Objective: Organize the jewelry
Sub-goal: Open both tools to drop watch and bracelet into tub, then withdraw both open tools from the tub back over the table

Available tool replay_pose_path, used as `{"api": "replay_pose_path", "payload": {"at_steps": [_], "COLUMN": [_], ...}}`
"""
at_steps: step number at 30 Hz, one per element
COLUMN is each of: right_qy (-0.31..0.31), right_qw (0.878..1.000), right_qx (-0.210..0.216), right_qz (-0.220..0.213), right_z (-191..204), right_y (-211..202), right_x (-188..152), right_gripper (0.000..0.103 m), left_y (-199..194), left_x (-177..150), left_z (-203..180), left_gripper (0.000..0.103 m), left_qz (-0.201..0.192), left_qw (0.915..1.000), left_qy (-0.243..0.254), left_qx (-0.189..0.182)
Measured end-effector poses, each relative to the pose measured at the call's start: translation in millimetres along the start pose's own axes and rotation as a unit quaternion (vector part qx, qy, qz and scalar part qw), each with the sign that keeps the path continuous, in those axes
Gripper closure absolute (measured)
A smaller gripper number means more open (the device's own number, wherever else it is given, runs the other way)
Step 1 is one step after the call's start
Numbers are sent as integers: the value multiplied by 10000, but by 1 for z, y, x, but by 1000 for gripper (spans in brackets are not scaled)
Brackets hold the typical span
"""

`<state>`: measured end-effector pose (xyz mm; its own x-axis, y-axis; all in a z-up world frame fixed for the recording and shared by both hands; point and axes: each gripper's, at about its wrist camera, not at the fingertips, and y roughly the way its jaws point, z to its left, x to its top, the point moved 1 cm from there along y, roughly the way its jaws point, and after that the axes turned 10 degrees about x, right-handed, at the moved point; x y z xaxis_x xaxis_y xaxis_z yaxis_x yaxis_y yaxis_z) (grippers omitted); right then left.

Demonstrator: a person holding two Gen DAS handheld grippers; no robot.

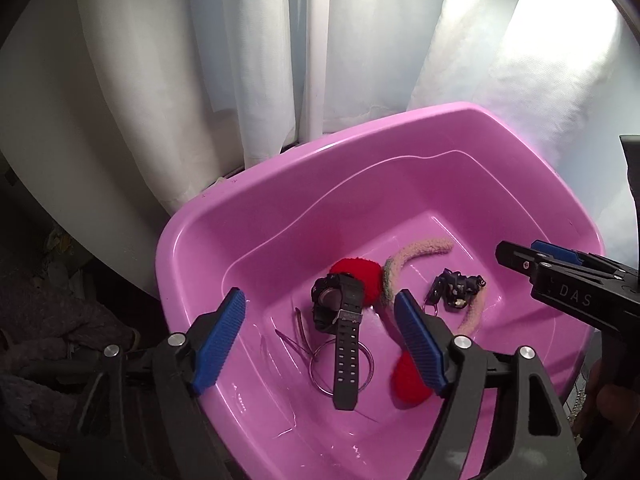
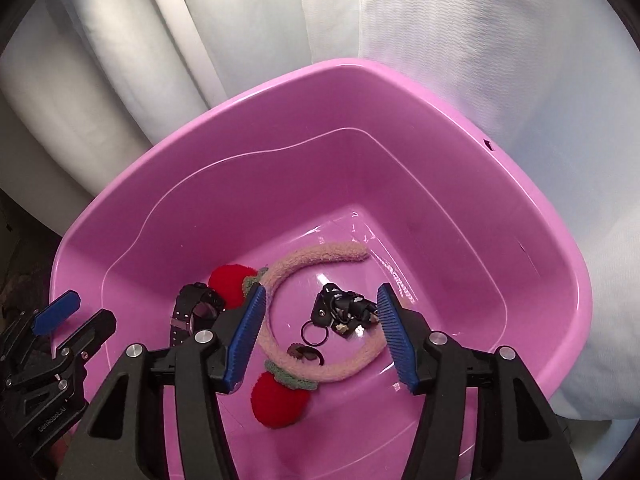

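Observation:
A pink plastic tub [image 1: 208,232] [image 2: 552,280] holds the jewelry. A black digital watch [image 1: 340,312] [image 2: 196,312] lies on its floor over a thin clear bangle [image 1: 370,364]. A fuzzy beige headband [image 1: 416,250] [image 2: 320,254] with red pompoms [image 1: 356,272] [image 2: 278,404] curves around a black keychain cluster [image 1: 456,290] [image 2: 340,310] with a ring. My left gripper [image 1: 320,340] is open and empty above the watch. My right gripper [image 2: 320,336] is open and empty above the keychain; it shows at the right of the left wrist view [image 1: 520,258].
White curtains [image 1: 280,60] [image 2: 440,40] hang behind the tub. Dark clutter and fabric [image 1: 48,320] lie to the left of the tub. A small brown hair clip [image 2: 306,354] lies inside the headband's curve. A thin pinkish pin [image 1: 300,326] lies left of the watch.

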<state>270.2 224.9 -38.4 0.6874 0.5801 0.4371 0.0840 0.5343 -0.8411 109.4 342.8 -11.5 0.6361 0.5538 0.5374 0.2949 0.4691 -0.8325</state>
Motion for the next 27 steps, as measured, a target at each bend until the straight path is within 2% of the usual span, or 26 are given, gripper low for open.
{"api": "replay_pose_path", "payload": {"at_steps": [2, 9, 17, 27], "right_qy": [4, 11, -61, -66], "right_qw": [10000, 9999, 9997, 9993], "right_qx": [-1, 1, -44, -82], "right_qz": [-15, -104, -228, -346], "right_z": [3, 4, 7, 12], "right_y": [-2, -11, -26, -45], "right_x": [-1, -4, -5, -16], "right_gripper": [44, 44, 40, 35], "left_y": [-6, -9, -24, -38], "left_x": [0, -3, -8, -13], "left_z": [1, 5, 13, 21], "left_gripper": [20, 16, 13, 9], "left_qz": [-141, -124, -347, -447], "left_qw": [9999, 9999, 9994, 9990], "left_qy": [25, -9, -7, 5], "left_qx": [56, 49, 75, 71]}}
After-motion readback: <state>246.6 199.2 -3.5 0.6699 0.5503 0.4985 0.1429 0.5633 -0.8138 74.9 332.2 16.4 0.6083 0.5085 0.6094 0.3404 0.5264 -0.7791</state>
